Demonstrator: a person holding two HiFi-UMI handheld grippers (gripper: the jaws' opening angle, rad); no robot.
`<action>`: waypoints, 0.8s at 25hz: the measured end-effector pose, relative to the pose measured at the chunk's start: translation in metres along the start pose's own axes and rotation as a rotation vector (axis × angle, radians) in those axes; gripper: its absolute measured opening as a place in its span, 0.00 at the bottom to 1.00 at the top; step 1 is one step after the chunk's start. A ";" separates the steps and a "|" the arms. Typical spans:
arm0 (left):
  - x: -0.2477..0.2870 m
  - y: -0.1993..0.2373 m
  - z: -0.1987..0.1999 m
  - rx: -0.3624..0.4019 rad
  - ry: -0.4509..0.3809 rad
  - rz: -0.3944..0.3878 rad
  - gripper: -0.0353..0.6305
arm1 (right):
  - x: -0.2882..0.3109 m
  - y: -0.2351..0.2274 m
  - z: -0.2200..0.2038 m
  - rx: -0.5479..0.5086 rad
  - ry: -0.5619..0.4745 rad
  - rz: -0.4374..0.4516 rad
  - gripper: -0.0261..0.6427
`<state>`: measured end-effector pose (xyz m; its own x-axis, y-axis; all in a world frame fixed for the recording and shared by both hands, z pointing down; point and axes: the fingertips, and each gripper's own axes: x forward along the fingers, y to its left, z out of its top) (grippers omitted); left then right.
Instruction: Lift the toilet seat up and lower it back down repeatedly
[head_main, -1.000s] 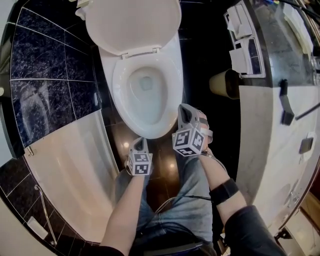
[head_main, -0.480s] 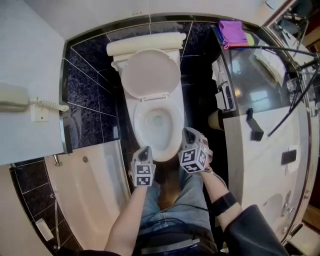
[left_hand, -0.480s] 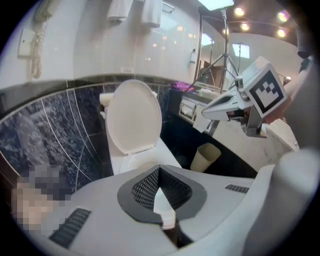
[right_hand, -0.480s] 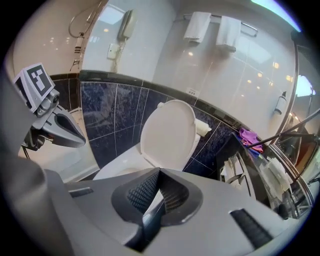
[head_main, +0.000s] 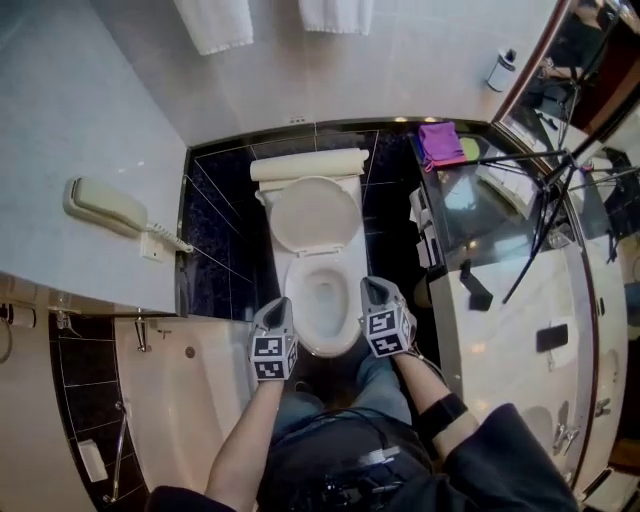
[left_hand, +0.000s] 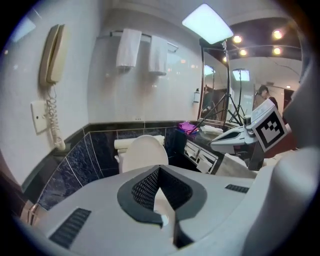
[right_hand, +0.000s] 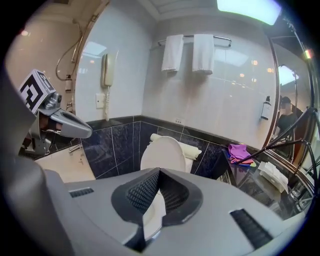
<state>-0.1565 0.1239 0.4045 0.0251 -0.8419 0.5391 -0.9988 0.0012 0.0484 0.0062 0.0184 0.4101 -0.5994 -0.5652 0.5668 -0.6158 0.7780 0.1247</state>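
Note:
The white toilet (head_main: 322, 300) stands against the black tiled wall, its lid (head_main: 316, 215) raised and leaning on the tank. I cannot tell the seat ring from the bowl rim. My left gripper (head_main: 281, 303) hovers at the bowl's front left, shut and empty. At the bowl's front right hangs my right gripper (head_main: 368, 283), also shut with nothing in it. Neither touches the toilet. In the left gripper view the left gripper (left_hand: 159, 170) points toward the lid (left_hand: 145, 152), and the right gripper (right_hand: 159, 171) points at the lid (right_hand: 163, 154) too.
A cream bathtub (head_main: 165, 400) lies at the left under a wall phone (head_main: 105, 205). A marble counter (head_main: 500, 330) with a glass top and a purple cloth (head_main: 440, 143) runs along the right. Towels (head_main: 215, 20) hang above the tank. The person's legs stand before the bowl.
Both grippers have risen well above the bowl, and the head view has pulled up and back, so the toilet looks smaller. The lid has stayed raised.

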 end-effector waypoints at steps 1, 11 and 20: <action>-0.006 0.000 0.011 0.002 -0.019 0.000 0.05 | -0.005 -0.003 0.007 0.010 -0.009 0.000 0.07; -0.052 -0.004 0.063 -0.009 -0.137 -0.040 0.05 | -0.045 -0.015 0.033 0.065 -0.058 -0.007 0.07; -0.049 -0.004 0.060 0.000 -0.130 -0.029 0.05 | -0.041 -0.011 0.033 0.051 -0.053 0.003 0.07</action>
<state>-0.1557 0.1331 0.3273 0.0488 -0.9044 0.4238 -0.9977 -0.0245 0.0626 0.0204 0.0243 0.3585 -0.6268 -0.5775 0.5231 -0.6381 0.7657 0.0807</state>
